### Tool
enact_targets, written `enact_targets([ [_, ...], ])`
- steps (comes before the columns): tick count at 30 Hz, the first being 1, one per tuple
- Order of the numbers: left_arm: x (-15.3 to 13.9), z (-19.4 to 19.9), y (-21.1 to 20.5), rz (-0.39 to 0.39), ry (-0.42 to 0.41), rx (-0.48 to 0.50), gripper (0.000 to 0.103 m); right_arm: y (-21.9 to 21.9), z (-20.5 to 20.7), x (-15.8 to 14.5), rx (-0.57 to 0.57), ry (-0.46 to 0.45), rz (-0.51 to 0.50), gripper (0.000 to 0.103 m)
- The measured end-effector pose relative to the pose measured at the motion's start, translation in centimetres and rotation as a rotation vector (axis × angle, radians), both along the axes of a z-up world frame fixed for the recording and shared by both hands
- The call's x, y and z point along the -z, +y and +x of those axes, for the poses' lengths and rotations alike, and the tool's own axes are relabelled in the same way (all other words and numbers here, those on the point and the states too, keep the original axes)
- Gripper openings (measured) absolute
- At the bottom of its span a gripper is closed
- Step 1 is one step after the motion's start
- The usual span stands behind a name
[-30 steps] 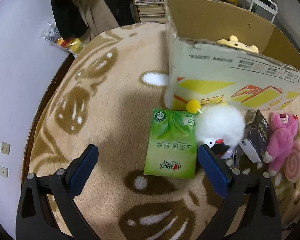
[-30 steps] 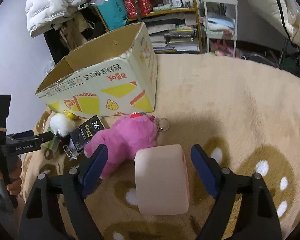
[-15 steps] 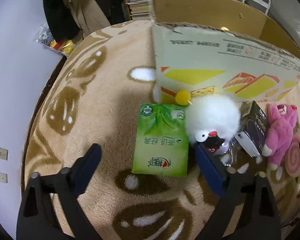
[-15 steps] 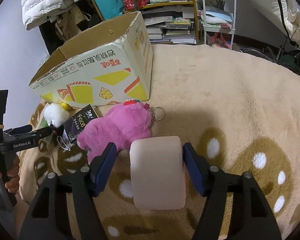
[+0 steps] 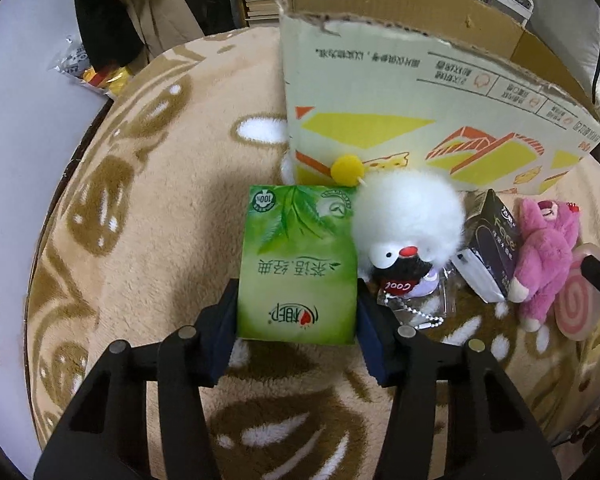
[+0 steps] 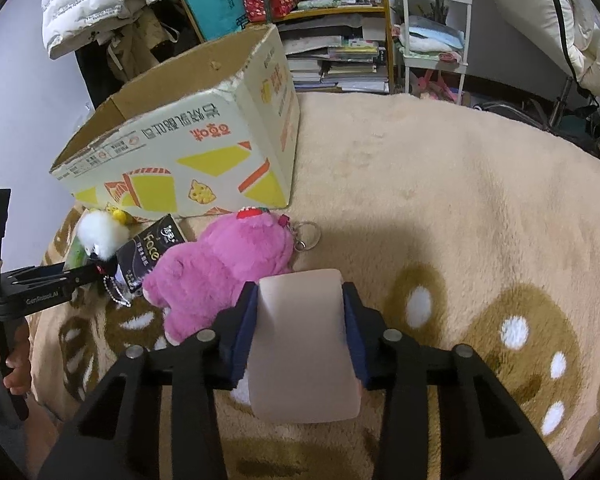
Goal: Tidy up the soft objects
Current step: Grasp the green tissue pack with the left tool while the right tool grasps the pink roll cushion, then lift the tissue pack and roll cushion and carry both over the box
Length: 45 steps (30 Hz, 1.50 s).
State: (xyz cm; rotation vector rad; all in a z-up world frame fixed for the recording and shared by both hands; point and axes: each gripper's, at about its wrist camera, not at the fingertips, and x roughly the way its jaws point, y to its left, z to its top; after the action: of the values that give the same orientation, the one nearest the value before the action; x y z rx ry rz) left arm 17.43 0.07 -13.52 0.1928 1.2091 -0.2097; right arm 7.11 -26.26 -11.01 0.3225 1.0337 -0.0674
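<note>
Closed snugly on two soft items at once: left gripper [image 5: 296, 312] pinching the green tissue pack [image 5: 298, 264] between its pads, right gripper [image 6: 300, 328] squeezing the pink foam block [image 6: 304, 340]. Best lifted straight and gently, clearing the cardboard box [image 6: 188, 148] wall ahead before release. Counted nearby: one white pompom toy [image 5: 408, 216], one pink plush [image 6: 224, 268], one black pack [image 5: 492, 248], one swirl cushion [image 5: 576, 308].
</note>
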Motion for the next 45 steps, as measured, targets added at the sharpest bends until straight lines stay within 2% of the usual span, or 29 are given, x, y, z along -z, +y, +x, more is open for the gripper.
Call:
enact_targets([
  [5, -1.1, -0.9, 0.5, 0.001, -0.040, -0.031, 0.052, 0.4, -0.2, -1.1, -0.016, -0.044, -0.033, 0.034],
  [16, -4.5, -3.6, 1.1, -0.013, -0.152, -0.071, 0.052, 1.3, -0.5, -5.1, -0.057, -0.206, -0.069, 0.033],
  [26, -8.7, -6.1, 1.5, -0.077, -0.367, -0.085, 0.052, 2.9, -0.4, -8.4, -0.100, -0.377, -0.099, 0.033],
  [33, -11.3, -7.5, 1.6, -0.129, -0.517, -0.086, 0.052, 3.6, 0.3, -10.3, -0.111, -0.445, -0.106, 0.033],
  [41, -12.2, -7.7, 0.8, -0.142, -0.563, -0.060, 0.052, 4.1, 0.8, -11.7, -0.116, -0.494, -0.117, 0.033],
  [45, -13.2, -8.4, 0.6, -0.150, -0.617, -0.046, 0.052, 4.0, 0.9, -11.9, -0.111, -0.503, -0.112, 0.033],
])
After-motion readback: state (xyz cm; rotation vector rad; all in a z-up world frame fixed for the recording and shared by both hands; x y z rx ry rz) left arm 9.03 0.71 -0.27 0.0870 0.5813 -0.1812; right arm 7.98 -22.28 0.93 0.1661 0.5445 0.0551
